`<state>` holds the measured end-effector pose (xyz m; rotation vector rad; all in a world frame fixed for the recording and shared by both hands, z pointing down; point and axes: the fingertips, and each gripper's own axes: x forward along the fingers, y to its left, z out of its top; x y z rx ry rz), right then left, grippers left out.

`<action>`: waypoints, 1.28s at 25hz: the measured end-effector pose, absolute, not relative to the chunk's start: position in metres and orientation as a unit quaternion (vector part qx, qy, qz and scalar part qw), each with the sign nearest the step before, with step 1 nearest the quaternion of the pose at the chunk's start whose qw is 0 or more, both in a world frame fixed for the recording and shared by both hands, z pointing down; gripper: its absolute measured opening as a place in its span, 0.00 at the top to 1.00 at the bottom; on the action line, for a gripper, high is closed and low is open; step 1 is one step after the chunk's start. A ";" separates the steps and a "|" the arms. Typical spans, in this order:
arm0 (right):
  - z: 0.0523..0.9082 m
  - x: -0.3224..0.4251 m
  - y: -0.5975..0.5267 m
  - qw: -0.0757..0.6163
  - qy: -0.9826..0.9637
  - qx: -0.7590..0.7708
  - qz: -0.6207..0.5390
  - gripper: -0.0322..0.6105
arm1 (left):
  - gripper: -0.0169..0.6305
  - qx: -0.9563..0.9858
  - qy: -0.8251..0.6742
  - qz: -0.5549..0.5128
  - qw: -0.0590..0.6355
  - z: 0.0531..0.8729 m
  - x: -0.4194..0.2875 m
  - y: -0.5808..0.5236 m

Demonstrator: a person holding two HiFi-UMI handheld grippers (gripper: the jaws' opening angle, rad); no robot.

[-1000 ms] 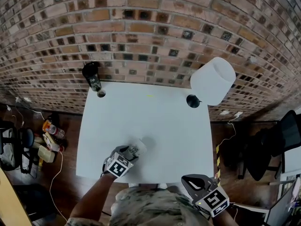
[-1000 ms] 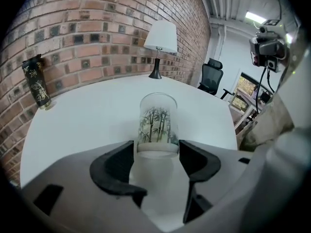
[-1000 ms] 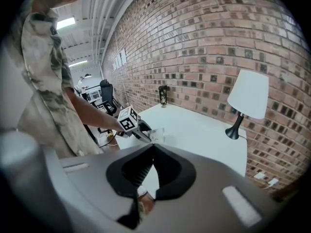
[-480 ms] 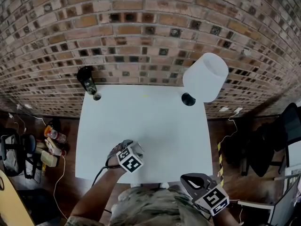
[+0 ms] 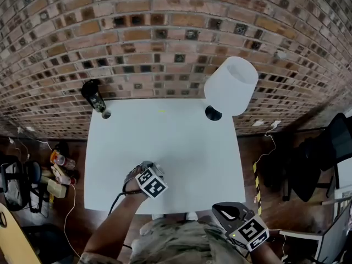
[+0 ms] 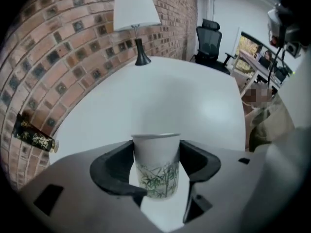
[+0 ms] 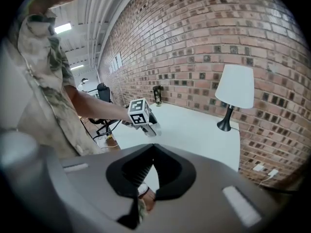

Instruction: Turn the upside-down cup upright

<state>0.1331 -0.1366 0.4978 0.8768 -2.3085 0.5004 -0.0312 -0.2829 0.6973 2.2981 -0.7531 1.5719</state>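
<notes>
Brick wall (image 5: 165, 37) filled the far side of the room, and a white counter (image 5: 187, 142) stood against it on a dark wood floor (image 5: 77, 147). At the counter's 1 o'clock corner stood a lamp (image 5: 231, 84) with a white shade on a black base. At the 11 o'clock corner was a dark container (image 5: 93, 97), with a small dark round thing (image 5: 106, 115) just beside it. Bottles and clutter (image 5: 55, 169) lay on the floor at 9 o'clock, and a black office chair (image 5: 335, 158) sat at 3 o'clock.

The left gripper (image 5: 155, 170) was at the counter's 7 o'clock, near the front edge. Its jaws pressed both sides of the cup (image 6: 156, 166), a white paper one with a green bamboo print. The cup stood rim up and wider at the top. The right gripper (image 5: 234, 216) hung off the counter at 5 o'clock by the person's body, with its jaw tips together and nothing between them.

From the head view the marker cube (image 5: 151, 182) covered nearly all of the cup. In the left gripper view the gripper's body cut off the cup's base, so I could not tell whether it rested on the counter. The container's print was too small to read, and what the round thing was could not be made out.
</notes>
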 end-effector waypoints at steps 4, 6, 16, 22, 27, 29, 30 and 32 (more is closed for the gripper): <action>0.501 0.138 -0.136 0.315 -0.869 0.332 0.189 0.95 | 0.52 0.850 -0.305 0.394 0.169 0.675 -0.015 -0.295; 0.500 0.135 -0.138 0.315 -0.871 0.327 0.186 0.95 | 0.52 0.866 -0.324 0.333 0.187 0.670 -0.015 -0.300; 0.496 0.119 -0.140 0.341 -0.869 0.313 0.176 0.95 | 0.52 0.904 -0.362 0.174 0.144 0.656 -0.026 -0.302; 0.500 0.111 -0.136 0.355 -0.866 0.306 0.173 0.95 | 0.52 0.911 -0.366 0.132 0.137 0.657 -0.037 -0.288; 0.496 0.099 -0.138 0.360 -0.868 0.301 0.163 0.95 | 0.51 0.917 -0.357 0.139 0.113 0.656 -0.039 -0.273; 0.494 0.093 -0.139 0.361 -0.868 0.300 0.160 0.95 | 0.51 0.919 -0.350 0.147 0.107 0.656 -0.039 -0.268; 0.493 0.090 -0.139 0.361 -0.868 0.301 0.160 0.95 | 0.51 0.919 -0.348 0.151 0.106 0.657 -0.040 -0.266; 0.492 0.084 -0.140 0.360 -0.869 0.300 0.158 0.95 | 0.51 0.921 -0.342 0.156 0.106 0.658 -0.043 -0.263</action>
